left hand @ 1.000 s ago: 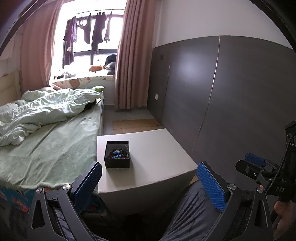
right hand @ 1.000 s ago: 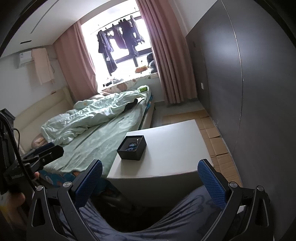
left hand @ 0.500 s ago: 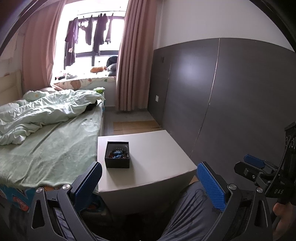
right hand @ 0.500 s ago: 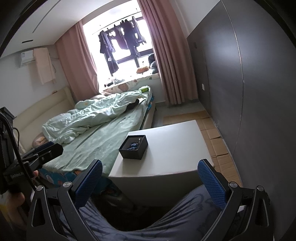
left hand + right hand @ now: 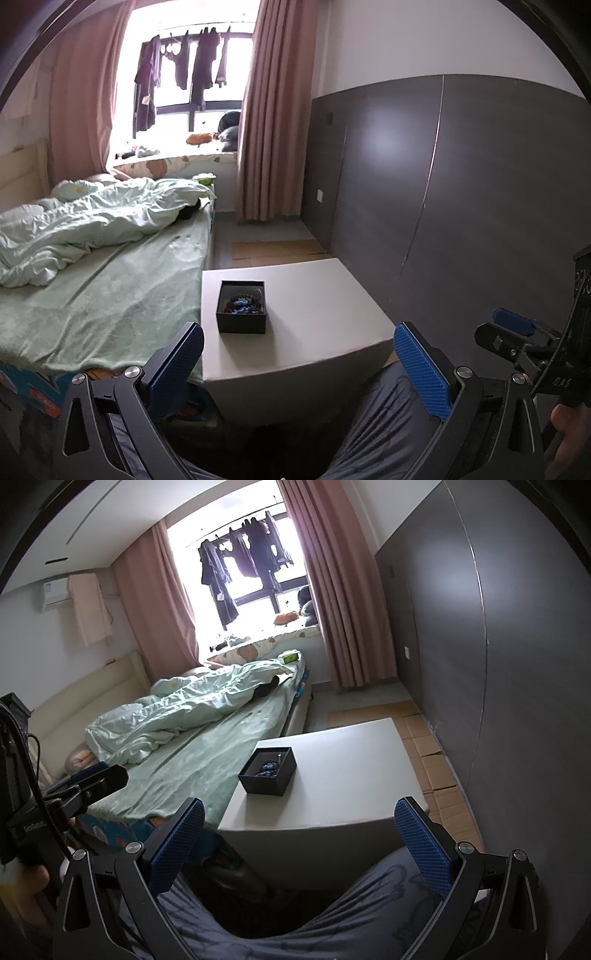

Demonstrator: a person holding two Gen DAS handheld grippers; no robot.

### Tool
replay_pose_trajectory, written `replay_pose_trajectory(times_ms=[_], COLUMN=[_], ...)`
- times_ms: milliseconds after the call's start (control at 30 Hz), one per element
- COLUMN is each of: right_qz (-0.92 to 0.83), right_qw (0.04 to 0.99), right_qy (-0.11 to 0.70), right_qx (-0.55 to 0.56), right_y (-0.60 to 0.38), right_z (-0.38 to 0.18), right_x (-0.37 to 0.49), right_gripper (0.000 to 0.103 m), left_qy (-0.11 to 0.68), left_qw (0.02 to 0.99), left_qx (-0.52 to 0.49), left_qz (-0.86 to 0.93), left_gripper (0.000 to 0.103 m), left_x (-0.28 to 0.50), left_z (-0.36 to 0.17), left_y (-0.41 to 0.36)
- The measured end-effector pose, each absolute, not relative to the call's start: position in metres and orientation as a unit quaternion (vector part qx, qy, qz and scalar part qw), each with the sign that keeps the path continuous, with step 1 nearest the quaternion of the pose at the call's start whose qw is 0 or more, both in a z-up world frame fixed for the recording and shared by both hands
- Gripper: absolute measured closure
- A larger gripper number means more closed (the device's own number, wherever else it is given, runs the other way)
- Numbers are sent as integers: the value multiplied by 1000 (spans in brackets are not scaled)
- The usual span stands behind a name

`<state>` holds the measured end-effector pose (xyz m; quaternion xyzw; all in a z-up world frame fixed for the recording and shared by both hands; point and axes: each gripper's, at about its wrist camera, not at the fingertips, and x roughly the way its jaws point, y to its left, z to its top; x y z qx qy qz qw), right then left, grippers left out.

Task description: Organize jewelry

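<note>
A small black box (image 5: 242,308) holding a tangle of blue and dark jewelry (image 5: 241,303) sits on a white table (image 5: 317,321), close to the table's left edge, ahead of both pairs of fingers and well apart from them. The left gripper (image 5: 298,363) hangs back over the person's lap, its blue-padded fingers (image 5: 421,367) spread wide with nothing between them; the box lies just beyond its left finger. The right gripper (image 5: 299,840) is likewise wide open and empty, the box (image 5: 268,765) forward between its fingers. A green-sheeted bed (image 5: 192,746) runs beside the table's left edge.
</note>
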<state>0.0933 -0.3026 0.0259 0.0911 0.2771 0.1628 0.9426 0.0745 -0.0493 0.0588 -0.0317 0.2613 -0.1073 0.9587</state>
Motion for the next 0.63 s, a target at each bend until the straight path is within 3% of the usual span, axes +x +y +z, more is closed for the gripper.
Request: replay_pose_trajectory(times_ms=[633], right_qz=[164], right_qw=[940], right_qy=[285], right_qx=[87], right_y=[-302], right_z=[22], right_x=[98], right_gripper=[0], left_qy=[255], left_qw=[961], left_qx=[-22], left_qz=[-106], left_gripper=[0], left_x=[71], left_z=[58], left_y=[-49])
